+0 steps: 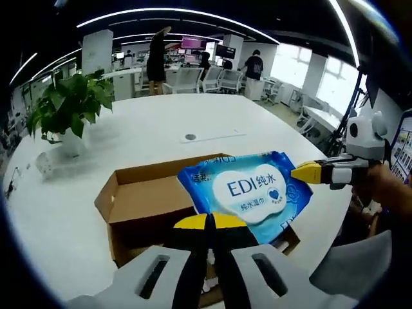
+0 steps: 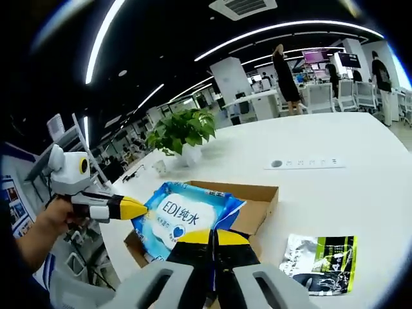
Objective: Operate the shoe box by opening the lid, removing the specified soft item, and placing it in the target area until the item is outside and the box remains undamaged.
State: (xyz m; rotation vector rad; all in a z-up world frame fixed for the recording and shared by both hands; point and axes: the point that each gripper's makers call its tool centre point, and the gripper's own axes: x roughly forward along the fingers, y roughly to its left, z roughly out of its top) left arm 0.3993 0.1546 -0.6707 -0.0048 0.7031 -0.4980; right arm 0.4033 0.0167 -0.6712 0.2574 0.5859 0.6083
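Lid's open, and both my tools, left tool (image 1: 209, 222) and right tool (image 2: 214, 237), pinch the wipes pack (image 1: 244, 193) above the box (image 1: 138, 199). Still needs setting on the bench (image 1: 161, 129), maybe 3 o'clock.

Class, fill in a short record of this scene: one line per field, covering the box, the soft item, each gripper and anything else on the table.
Box: cardboard shoe box, lid open, on the white table
Soft item: blue wet wipes pack, lifted above the box
Left gripper: shut on the pack's edge
Right gripper: shut on the opposite edge
Also on table: potted plant, green-black packet
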